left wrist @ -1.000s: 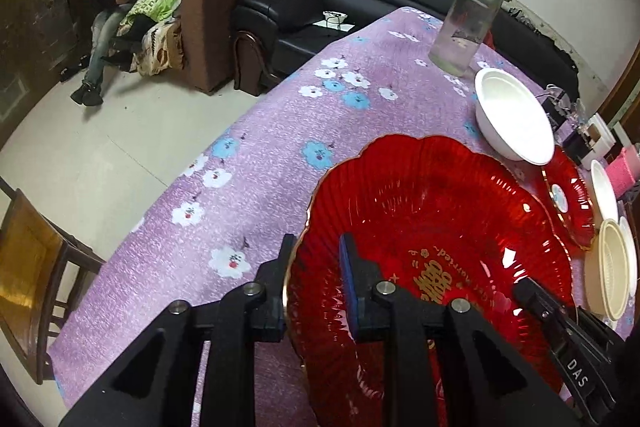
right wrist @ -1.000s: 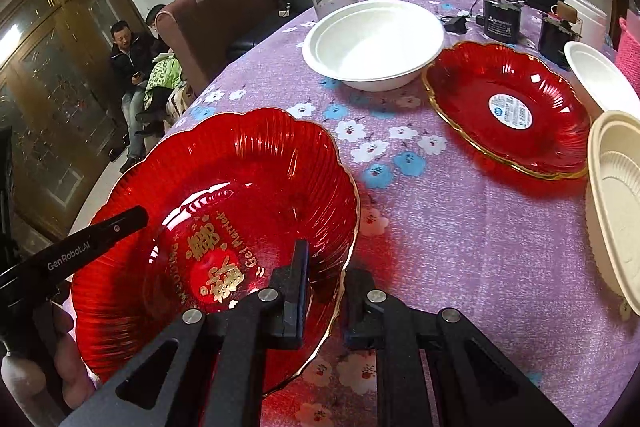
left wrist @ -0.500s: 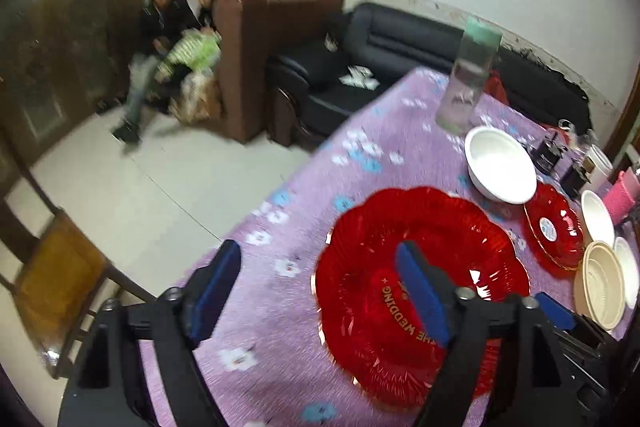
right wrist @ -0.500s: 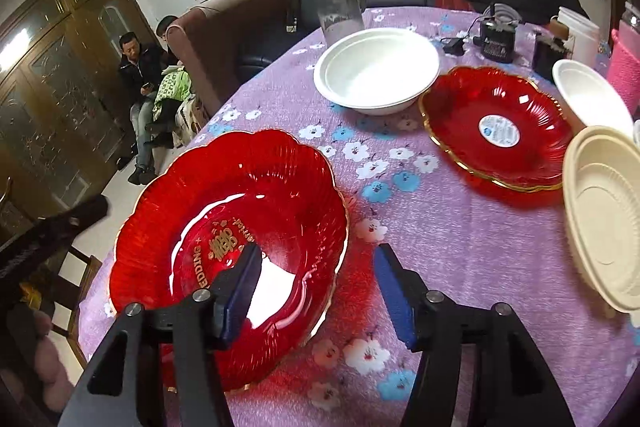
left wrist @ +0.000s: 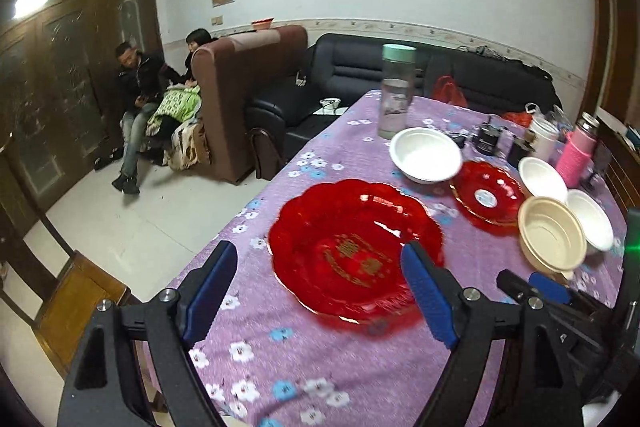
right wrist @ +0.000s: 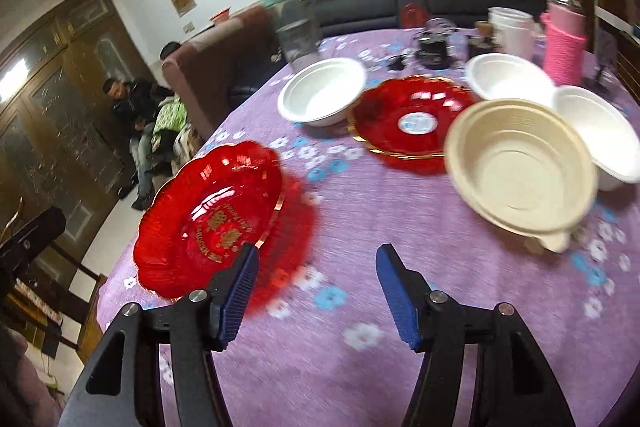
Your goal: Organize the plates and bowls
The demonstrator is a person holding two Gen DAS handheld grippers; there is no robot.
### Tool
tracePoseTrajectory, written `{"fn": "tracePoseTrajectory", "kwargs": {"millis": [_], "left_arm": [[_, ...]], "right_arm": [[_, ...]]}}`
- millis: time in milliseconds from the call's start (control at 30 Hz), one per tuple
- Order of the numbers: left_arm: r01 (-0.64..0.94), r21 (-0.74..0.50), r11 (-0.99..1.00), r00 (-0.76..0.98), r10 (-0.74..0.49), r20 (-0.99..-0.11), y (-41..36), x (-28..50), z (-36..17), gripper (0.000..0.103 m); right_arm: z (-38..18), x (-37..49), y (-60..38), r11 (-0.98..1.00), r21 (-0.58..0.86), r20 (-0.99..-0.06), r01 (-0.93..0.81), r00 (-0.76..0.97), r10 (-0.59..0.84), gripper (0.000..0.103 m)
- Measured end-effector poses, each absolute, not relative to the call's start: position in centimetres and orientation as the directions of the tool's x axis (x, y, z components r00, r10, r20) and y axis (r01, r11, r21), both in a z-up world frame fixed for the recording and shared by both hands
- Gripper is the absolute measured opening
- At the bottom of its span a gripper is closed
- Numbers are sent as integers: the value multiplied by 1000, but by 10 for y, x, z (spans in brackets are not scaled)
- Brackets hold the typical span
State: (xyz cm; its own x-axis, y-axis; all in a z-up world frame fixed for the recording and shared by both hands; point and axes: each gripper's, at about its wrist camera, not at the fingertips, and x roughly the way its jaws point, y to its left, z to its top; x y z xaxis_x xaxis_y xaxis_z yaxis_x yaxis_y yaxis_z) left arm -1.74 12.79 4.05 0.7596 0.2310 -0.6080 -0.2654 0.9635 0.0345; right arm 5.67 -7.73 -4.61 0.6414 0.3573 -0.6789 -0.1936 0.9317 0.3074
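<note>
We see both hand-held grippers released: left hand-held gripper (left wrist: 320,291), right hand-held gripper (right wrist: 316,287) jaws just opened, empty; large red plate (left wrist: 352,247) flat on counter (left wrist: 360,367).

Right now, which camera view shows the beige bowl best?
The right wrist view: the beige bowl is large there and its ringed inside is visible, though slightly blurred. In the left wrist view it is small, near the right edge.
</note>
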Motion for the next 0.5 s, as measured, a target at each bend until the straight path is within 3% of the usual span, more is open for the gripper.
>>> {"fn": "tracePoseTrajectory", "kwargs": {"millis": [500], "left_arm": [[-174,115,978,768,208,-606,75,-31,48,84]], "right_arm": [[-41,26,-154,932,351,-650,-90,693,312,68]]}}
